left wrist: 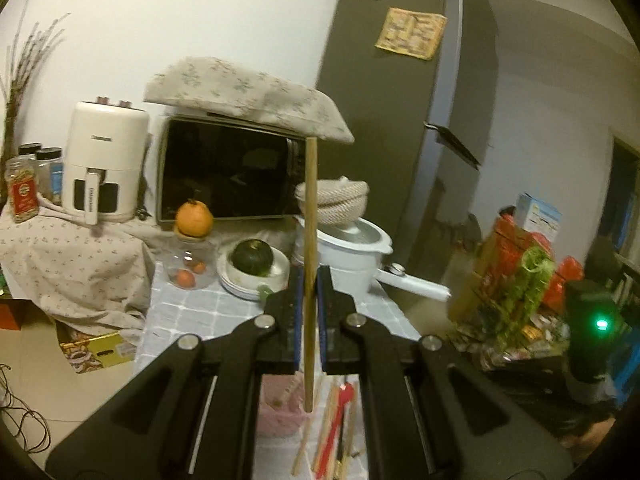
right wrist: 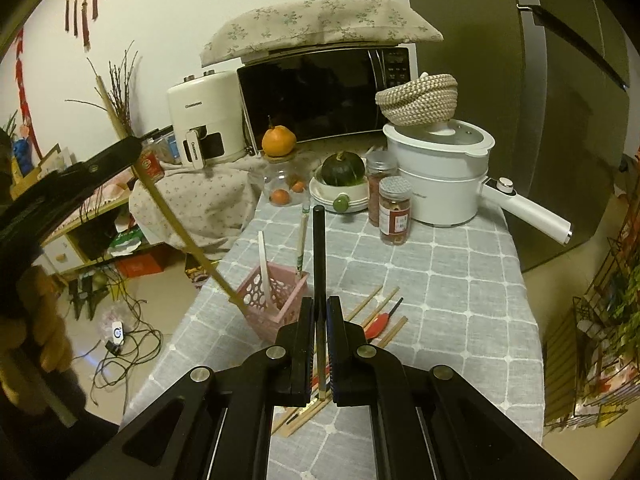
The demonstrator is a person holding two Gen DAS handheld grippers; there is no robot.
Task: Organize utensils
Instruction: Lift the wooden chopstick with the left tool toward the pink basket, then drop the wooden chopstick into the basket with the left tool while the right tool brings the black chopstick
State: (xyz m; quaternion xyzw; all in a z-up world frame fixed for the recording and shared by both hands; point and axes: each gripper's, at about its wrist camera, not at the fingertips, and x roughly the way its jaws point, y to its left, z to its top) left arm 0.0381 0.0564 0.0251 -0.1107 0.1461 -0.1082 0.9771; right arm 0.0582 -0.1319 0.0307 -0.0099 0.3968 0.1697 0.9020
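My left gripper (left wrist: 309, 280) is shut on a long wooden chopstick (left wrist: 310, 216), held upright above the pink basket (left wrist: 280, 412). In the right wrist view the same gripper (right wrist: 132, 148) holds that chopstick (right wrist: 180, 232) slanting down, its tip at the basket's (right wrist: 276, 300) left rim. My right gripper (right wrist: 319, 312) is shut on a black chopstick (right wrist: 319, 252) that points up in front of the basket. The basket holds a white utensil (right wrist: 264, 268) and a wooden one (right wrist: 302, 244). Several wooden chopsticks (right wrist: 380, 308) and a red utensil (right wrist: 378, 326) lie loose on the checked tablecloth.
At the table's back stand a white pot (right wrist: 440, 176) with a woven basket on it, two spice jars (right wrist: 394, 210), a green squash in a bowl (right wrist: 343, 168), a glass jar topped by an orange (right wrist: 279, 140), a microwave (right wrist: 320, 92) and an air fryer (right wrist: 204, 120). A fridge (right wrist: 560, 100) stands right.
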